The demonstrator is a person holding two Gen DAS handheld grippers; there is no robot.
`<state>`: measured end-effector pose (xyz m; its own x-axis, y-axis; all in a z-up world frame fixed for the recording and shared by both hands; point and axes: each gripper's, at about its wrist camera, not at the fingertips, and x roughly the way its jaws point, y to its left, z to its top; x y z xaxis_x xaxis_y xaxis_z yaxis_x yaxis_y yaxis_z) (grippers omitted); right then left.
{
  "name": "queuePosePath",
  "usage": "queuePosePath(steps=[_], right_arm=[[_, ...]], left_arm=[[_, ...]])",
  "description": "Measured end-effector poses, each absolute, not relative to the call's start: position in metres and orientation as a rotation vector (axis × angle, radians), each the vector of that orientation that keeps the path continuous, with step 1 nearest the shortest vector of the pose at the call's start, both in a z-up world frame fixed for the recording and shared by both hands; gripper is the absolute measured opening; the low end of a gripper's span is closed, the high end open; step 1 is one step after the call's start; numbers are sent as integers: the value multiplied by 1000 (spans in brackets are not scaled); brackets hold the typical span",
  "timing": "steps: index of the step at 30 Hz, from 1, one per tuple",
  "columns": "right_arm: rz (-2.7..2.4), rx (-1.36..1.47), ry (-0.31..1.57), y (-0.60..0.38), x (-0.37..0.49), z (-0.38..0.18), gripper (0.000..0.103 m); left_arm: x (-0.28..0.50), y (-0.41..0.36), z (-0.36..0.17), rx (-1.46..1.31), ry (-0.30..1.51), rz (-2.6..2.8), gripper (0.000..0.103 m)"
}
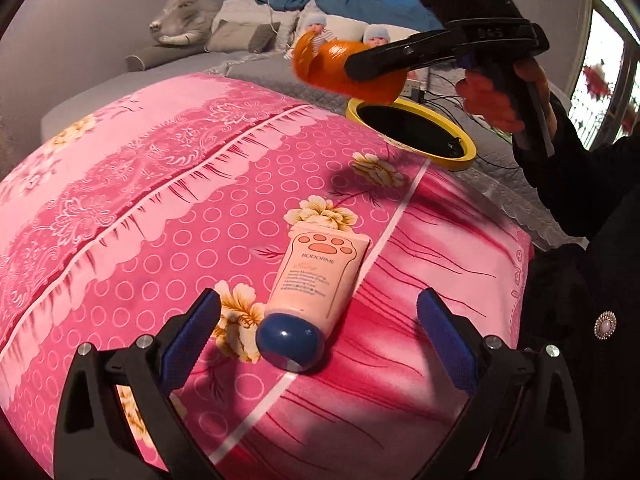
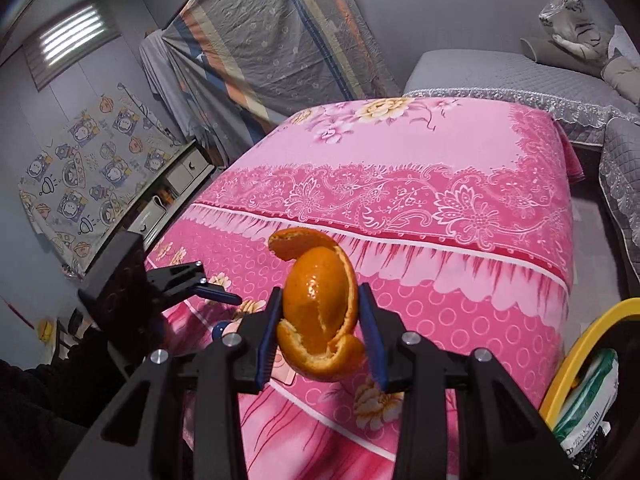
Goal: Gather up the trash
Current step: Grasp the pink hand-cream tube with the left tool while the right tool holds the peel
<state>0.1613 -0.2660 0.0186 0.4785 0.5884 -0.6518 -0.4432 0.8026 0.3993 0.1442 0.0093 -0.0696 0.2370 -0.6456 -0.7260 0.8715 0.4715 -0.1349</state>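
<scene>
Right hand-held gripper clenched on a curled orange peel, blue pads pressing both sides; peel held in the air above the pink flowered bedspread. From the left wrist view the peel hangs just over the near rim of a yellow-rimmed bin at the bed's far right edge.

Left hand-held gripper released, jaws spread wide, nothing between the pads. A pink tube of hand cream with a blue cap lies flat on the bedspread just beyond its fingers, cap nearest, not touched. Nothing stands between peel and bin.

Bin interior dark in the left view; the right view cuts the bin off at the frame edge and shows a white-green bag inside, other contents unclear. The tube is almost wholly hidden behind the right gripper's fingers in that view.

Room: grey sofa far right with a plush tiger, plastic-covered wardrobe, cartoon-print cloth on the left wall.
</scene>
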Motion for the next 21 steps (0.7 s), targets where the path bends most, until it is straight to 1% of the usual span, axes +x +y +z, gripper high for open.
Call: queuePosePath(steps=[5,6,7,12,13,14,15,16,21], right_arm=[[615,219,843,-282,157,25,35],[610,227,840,-285,157,26,35],[607,230,840,-287,157,25,35],[594,254,837,-293,159,22,35],[597,258,837,-294,158,22,35],[598,260,836,-294,155,23,35],[597,263,834,-294,155,23,35],[599,263,834,-294,154,23,35],[608,272,830,-294,151,24,35]], left_arm=[[158,12,-74,260,843,-1119,93],[157,12,-74,259,839,-1120,89],[157,12,-74,263,837,-1119,81],[154,5,-79,309,852,-1108,64],[153,3,-80,323,853,-1109,63],[151,2,-81,333,851,-1109,57],[151,1,-82,340,848,-1107,46],[151,0,-83,350,846,-1098,39],[150,3,-78,344,817,-1068,38]])
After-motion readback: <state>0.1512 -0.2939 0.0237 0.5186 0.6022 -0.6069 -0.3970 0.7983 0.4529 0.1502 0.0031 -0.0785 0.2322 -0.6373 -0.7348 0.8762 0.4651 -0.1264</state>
